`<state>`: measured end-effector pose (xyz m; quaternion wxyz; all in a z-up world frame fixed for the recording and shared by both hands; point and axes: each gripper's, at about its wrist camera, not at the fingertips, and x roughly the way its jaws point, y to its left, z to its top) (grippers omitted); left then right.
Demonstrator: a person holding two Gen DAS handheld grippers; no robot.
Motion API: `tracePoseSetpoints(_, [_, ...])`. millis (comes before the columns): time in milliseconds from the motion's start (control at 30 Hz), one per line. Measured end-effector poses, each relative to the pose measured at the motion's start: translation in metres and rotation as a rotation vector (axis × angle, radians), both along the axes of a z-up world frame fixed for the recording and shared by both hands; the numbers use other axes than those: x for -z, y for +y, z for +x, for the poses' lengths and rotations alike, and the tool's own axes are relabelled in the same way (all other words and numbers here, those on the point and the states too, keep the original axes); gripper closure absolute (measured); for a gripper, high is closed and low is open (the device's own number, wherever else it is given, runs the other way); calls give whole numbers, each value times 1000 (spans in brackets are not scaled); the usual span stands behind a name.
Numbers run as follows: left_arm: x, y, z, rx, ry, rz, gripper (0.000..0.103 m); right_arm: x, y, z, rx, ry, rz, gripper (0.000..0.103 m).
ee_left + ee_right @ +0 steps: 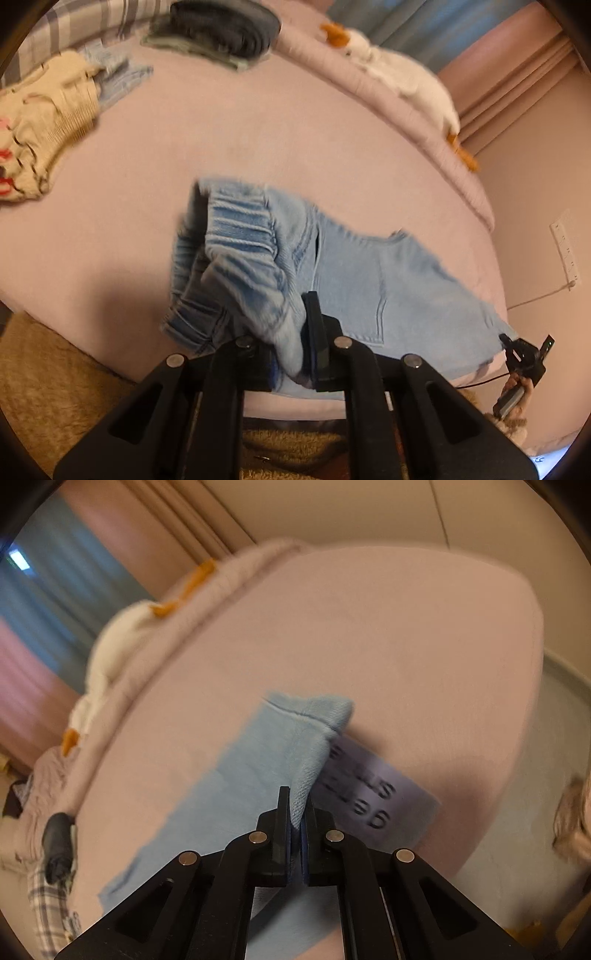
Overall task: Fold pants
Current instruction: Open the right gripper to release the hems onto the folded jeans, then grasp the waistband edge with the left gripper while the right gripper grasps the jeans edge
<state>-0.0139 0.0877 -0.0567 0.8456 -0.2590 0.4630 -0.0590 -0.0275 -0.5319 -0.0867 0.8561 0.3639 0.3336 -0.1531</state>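
Observation:
A pair of light blue denim pants [354, 273] hangs stretched over the pink bed [229, 147]. My left gripper [295, 350] is shut on the bunched elastic waistband end, with cloth pinched between its jaws. My right gripper [295, 819] is shut on the other end of the pants [258, 760], near a hem; a purple printed tag [373, 794] shows beside it. The right gripper also shows in the left wrist view [524, 354], at the far right end of the pants.
A beige garment [40, 133] lies at the bed's left. Dark folded clothes [221, 33] lie at the back. A white plush goose [402, 77] lies along the far right edge, also in the right wrist view [107, 657]. A tan rug [55, 380] lies below the bed.

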Motion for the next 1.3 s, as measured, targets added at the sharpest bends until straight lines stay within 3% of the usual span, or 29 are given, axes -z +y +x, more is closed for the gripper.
tracePoseSetpoints(100, [12, -3, -4, 20, 41, 24, 91, -11, 9, -18, 20, -3, -70, 99])
tracePoseSetpoints(200, [51, 0, -1, 12, 164, 6, 91, 25, -3, -11, 16, 98, -2, 99])
tracePoseSetpoints(233, [52, 3, -1, 9, 161, -8, 91, 45, -5, -8, 27, 167, 26, 99])
tracePoseSetpoints(267, [51, 4, 0, 12, 157, -11, 91, 51, -8, -2, 23, 164, 35, 99])
tracePoseSetpoints(333, [44, 2, -2, 25, 155, 17, 88, 49, -5, -7, 25, 139, 4, 99])
tracePoseSetpoints(433, [38, -3, -1, 29, 159, 58, 87, 42, -3, -5, 37, 201, -41, 99])
tracePoseSetpoints(500, [32, -5, -4, 20, 159, 99, 71, 34, 5, -2, 45, 259, -91, 91])
tracePoseSetpoints(533, [24, -7, -7, 12, 154, 163, 49, 29, 10, -2, 48, 281, -119, 87])
tracePoseSetpoints(567, [18, -3, -9, -2, 131, 214, 34, 23, 14, -4, 53, 298, -155, 73])
tracePoseSetpoints(600, [13, 0, -11, -14, 106, 243, 32, 11, 24, -3, 60, 302, -210, 57])
tracePoseSetpoints(667, [-6, 12, -18, -45, 30, 276, 24, -11, 39, -4, 68, 286, -302, 42])
tracePoseSetpoints(733, [-12, 17, -11, -45, -11, 243, 19, -35, 67, 10, 39, 249, -396, 40])
tracePoseSetpoints(833, [-9, 23, 12, -28, -14, 202, 19, -61, 116, 44, -171, 140, -423, 40])
tracePoseSetpoints(1000, [24, 39, 56, -28, 99, 162, 19, -75, 233, 116, -674, 10, -271, 40])
tracePoseSetpoints(1100, [37, 38, 66, 6, 120, 84, 20, -64, 299, 153, -857, 52, -272, 40])
tracePoseSetpoints(1233, [50, 45, 63, -8, 102, 32, 30, -29, 363, 198, -958, 194, -348, 40])
tracePoseSetpoints(1300, [49, 45, 56, -8, 83, 23, 34, -10, 379, 201, -975, 265, -381, 43])
